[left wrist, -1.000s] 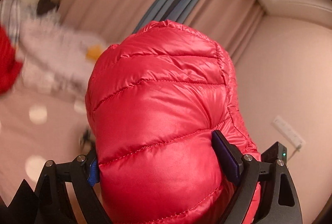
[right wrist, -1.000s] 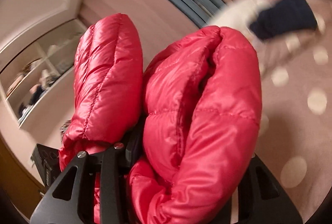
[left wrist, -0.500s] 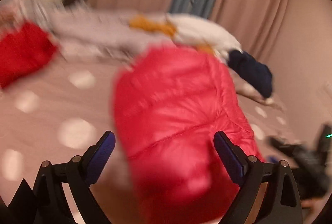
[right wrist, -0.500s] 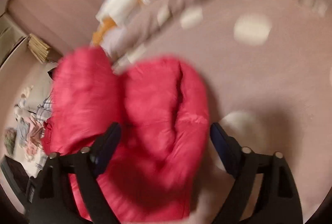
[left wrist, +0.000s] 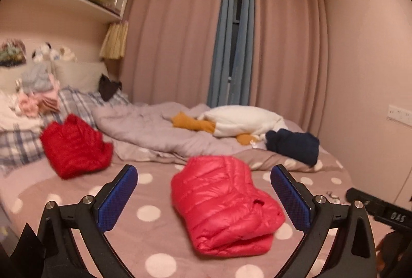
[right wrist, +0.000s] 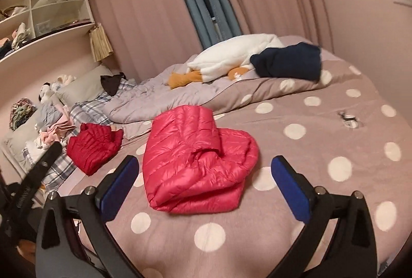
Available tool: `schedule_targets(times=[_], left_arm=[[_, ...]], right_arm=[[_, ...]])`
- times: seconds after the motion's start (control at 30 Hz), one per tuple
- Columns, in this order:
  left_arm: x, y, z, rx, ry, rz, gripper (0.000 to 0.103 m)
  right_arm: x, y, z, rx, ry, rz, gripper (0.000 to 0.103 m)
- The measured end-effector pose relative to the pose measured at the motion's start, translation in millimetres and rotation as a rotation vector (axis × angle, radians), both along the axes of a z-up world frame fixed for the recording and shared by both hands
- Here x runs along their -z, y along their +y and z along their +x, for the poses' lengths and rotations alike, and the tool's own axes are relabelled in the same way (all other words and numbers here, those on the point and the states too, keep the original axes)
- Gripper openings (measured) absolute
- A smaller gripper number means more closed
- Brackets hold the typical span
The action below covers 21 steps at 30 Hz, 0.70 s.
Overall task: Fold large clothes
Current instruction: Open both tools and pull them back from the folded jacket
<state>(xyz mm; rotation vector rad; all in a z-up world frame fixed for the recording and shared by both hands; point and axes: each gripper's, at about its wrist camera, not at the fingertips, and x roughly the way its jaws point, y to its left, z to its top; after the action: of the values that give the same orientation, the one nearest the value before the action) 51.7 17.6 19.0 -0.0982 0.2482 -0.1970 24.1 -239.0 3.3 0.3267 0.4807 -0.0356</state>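
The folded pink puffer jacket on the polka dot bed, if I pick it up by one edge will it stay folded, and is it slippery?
The pink puffer jacket would probably flop open: its layers lie loose and puffy, with nothing securing them. The shiny quilted shell looks slick, so it may slide in a light pinch. It appears light for its bulk, barely denting the bedspread.

Left gripper (left wrist: 203,190) and right gripper (right wrist: 204,180), jaws opening, empty.

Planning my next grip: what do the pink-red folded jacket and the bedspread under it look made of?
Pink-red folded jacket: looks like thin, glossy nylon-type shell, quilted and puffy; sheen and stitched channels suggest down fill, probably slippery. Bedspread: matte, soft-looking woven or brushed fabric with printed dots; no shine.
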Motion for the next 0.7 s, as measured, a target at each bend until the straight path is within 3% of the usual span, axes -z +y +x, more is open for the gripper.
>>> schedule_targets(times=[0.1,0.27,0.47,0.57,0.63,0.7], left_arm=[[2,-8,-9,0.001,-0.004,0.026,0.102],[3,-6,-19,-0.003,0.004,-0.011,0.102],[17,-12,-14,-0.002,0.044,0.008,0.102],[33,-10,-15,-0.073,0.049,-0.029,0.102],[33,-17,-12,-0.104,0.087,0.033,0.102],[30,-20,-14,-0.056,0.058,0.059,0.102]], right_arm=[[-6,0,-13,0.009,-0.013,0.001,0.103],[-11,-4,-28,0.052,-0.030,0.005,0.103],[0,0,-32,0.066,-0.029,0.011,0.103],[9,6,-29,0.067,-0.047,0.004,0.103],[16,9,-25,0.059,-0.046,0.006,0.103],[24,12,-22,0.052,-0.043,0.012,0.103]])
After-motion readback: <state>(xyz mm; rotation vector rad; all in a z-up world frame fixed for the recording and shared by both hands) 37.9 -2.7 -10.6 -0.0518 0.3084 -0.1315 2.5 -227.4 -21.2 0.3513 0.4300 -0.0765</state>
